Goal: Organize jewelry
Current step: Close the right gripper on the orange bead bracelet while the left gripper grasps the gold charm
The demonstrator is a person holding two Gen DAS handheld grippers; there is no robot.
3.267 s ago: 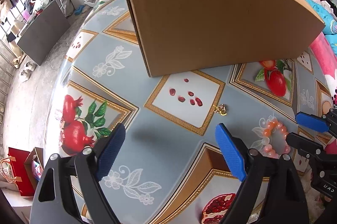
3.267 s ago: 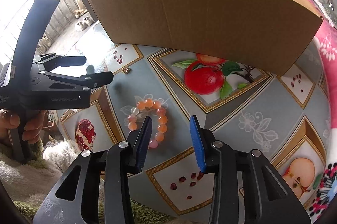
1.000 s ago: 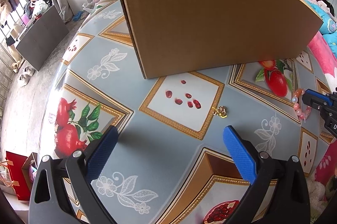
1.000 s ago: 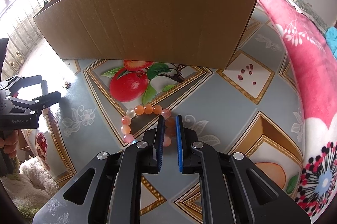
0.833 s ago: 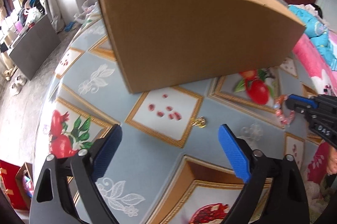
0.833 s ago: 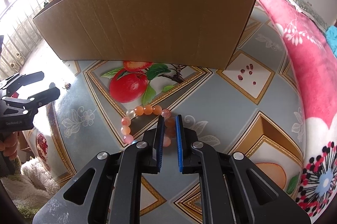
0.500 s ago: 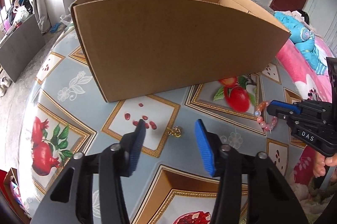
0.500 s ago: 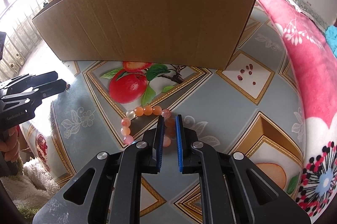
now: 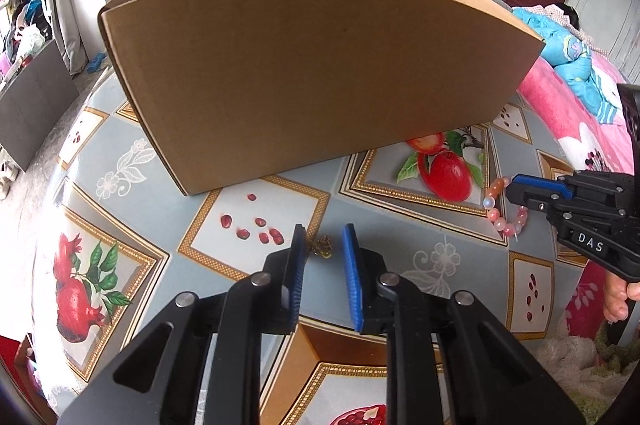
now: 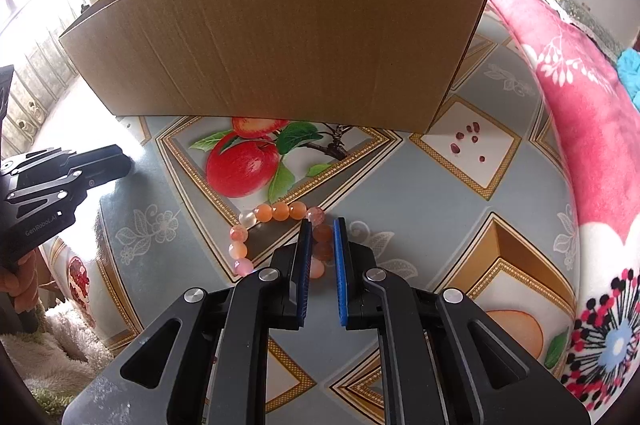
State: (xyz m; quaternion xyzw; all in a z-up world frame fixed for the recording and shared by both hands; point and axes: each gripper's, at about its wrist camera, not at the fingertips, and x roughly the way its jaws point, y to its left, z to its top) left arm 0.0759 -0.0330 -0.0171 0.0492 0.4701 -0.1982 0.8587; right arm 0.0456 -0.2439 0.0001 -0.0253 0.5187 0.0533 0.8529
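Jewelry lies in two pieces on the fruit-printed tablecloth (image 9: 168,193), both in front of the open cardboard box (image 9: 312,73). A small gold chain piece (image 9: 322,247) sits between the blue pads of the left gripper (image 9: 323,237), which are narrowed around it with gaps showing on both sides; contact cannot be told. Further right of the box front, the right gripper (image 10: 320,225) pinches the orange and pink bead bracelet (image 10: 272,212). Its body reads "DAS" in the left view; the left one reads "GenRoboAI".
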